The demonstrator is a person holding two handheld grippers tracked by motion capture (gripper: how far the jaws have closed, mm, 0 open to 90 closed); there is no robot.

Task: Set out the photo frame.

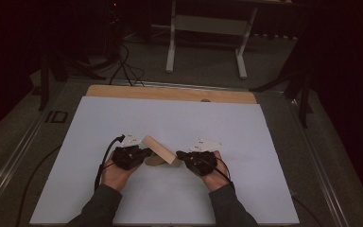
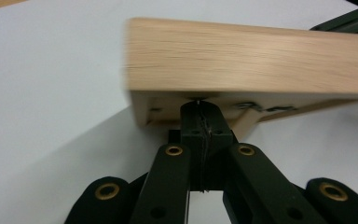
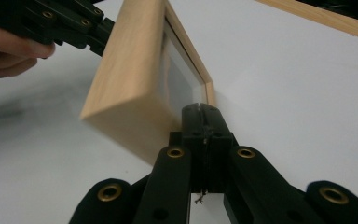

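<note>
Both your closed grippers, left and right, grasp nothing, merely bracing opposite ends of the tilted wooden picture frame between them: rigid, light, its glazing probably breakable, so grip its rails.

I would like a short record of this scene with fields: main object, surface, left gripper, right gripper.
main object: wooden picture frame, standing tilted between the two grippers
surface: white sheet on the table
left gripper: jaws shut, tips against the back edge of the frame
right gripper: jaws shut, tips at the frame's end, beside its glass side
</note>
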